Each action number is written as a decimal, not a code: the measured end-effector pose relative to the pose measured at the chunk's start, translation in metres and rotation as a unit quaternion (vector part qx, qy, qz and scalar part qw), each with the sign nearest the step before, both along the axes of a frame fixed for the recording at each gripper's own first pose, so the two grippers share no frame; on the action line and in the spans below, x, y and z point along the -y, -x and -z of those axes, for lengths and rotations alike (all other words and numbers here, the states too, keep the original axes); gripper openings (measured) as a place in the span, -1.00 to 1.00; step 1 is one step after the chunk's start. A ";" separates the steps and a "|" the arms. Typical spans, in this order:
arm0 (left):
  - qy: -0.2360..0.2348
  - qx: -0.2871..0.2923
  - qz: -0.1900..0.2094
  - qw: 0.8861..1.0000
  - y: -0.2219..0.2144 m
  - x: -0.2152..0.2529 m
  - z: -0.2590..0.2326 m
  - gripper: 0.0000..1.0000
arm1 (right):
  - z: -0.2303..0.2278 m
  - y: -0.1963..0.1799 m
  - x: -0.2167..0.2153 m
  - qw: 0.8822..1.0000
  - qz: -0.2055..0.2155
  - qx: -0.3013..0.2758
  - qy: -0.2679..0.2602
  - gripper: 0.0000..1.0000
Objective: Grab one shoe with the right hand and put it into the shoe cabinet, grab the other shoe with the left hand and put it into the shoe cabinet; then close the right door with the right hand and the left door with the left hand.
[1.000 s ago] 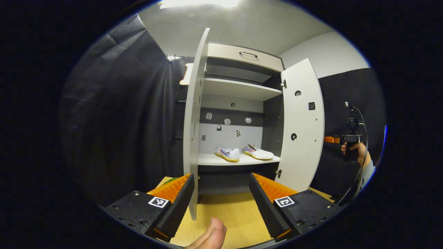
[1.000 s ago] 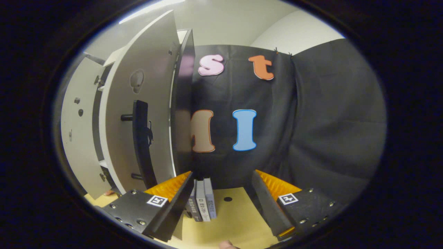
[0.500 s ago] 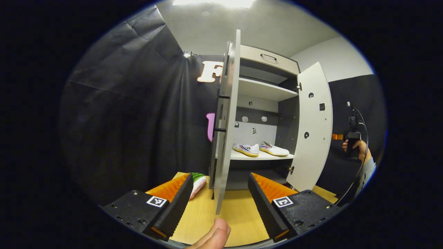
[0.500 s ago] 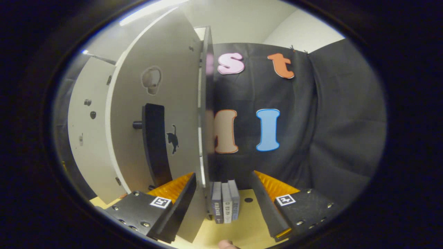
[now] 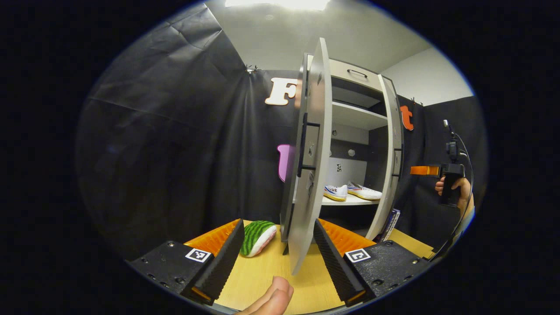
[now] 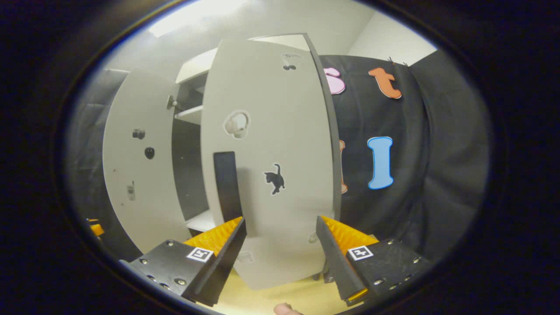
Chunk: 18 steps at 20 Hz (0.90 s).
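Swinging inward since earlier: right door [image 6: 267, 175] | left door [image 5: 308, 166] | both tongs wide, empty

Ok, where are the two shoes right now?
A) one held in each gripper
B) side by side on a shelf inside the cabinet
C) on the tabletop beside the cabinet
B: in the left gripper view both shoes sit on a shelf inside the cabinet, seen between its two half-open doors.

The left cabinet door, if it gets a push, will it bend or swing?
The left door looks like a flat rigid panel, so it would probably swing as one piece without bending. It hangs half open on the cabinet, so a light nudge likely moves it. Its long handle offers a firm spot.
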<state>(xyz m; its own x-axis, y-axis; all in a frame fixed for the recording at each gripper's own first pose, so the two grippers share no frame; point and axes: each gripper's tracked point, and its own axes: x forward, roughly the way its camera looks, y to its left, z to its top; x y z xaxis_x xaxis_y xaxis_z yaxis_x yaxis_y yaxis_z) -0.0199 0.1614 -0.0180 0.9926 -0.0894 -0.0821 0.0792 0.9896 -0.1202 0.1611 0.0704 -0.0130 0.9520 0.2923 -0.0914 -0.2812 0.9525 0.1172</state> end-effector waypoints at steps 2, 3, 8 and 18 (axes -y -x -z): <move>0.000 0.001 -0.001 1.000 -0.017 -0.012 -0.004 0.99 | -0.004 0.012 -0.003 1.000 -0.003 0.005 -0.010 0.90; -0.001 0.001 0.001 1.000 -0.026 -0.017 -0.007 0.91 | -0.003 0.017 -0.002 1.000 -0.003 0.003 -0.006 0.92; 0.006 -0.007 0.019 1.000 -0.070 -0.029 -0.013 0.91 | 0.005 0.039 0.005 0.999 -0.001 0.007 0.035 0.92; 0.001 -0.004 0.054 0.999 -0.150 -0.028 -0.040 0.83 | 0.012 0.105 -0.008 0.998 -0.032 0.027 0.040 0.92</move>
